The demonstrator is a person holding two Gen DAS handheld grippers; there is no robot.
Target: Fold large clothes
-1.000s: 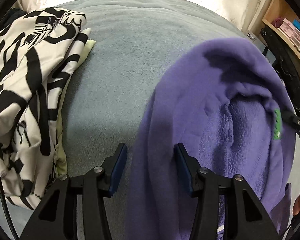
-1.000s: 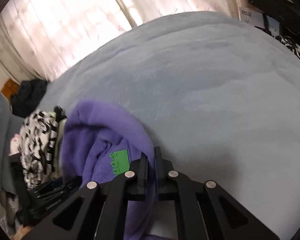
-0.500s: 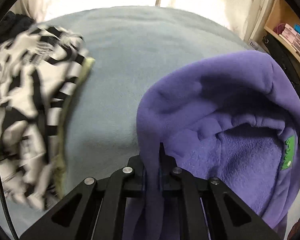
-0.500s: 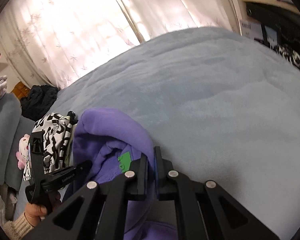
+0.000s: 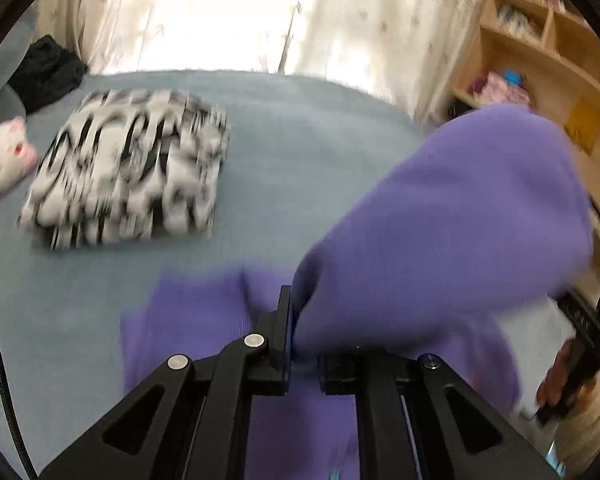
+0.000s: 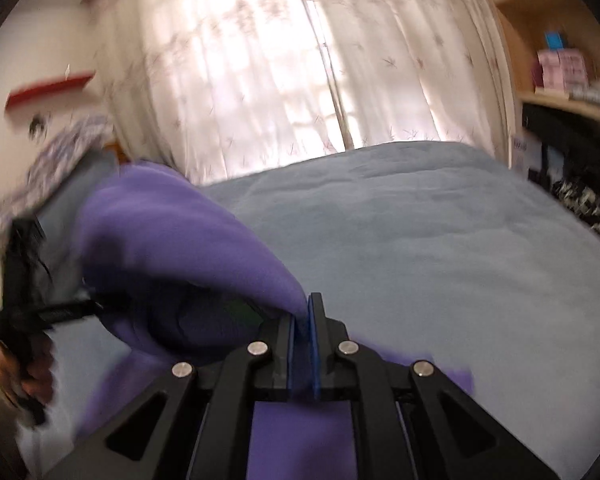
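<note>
Purple fleece hoodie [image 5: 452,216] bunched, lifted off grey bed [image 5: 292,152], both tools pinching its edge, right tool [image 6: 302,320] easing open, left tool [image 5: 294,320] clamped

I see a bed [image 5: 308,128] covered in a grey-blue blanket, and I take the folded black-and-white patterned garment [image 5: 128,176] on it as my landmark. Left of it lies a pink-and-white plush toy [image 5: 4,160], and beyond it a dark heap of cloth [image 5: 44,72]. Nearer me, to its right, purple fleece [image 5: 196,320] trails on the blanket.
</note>
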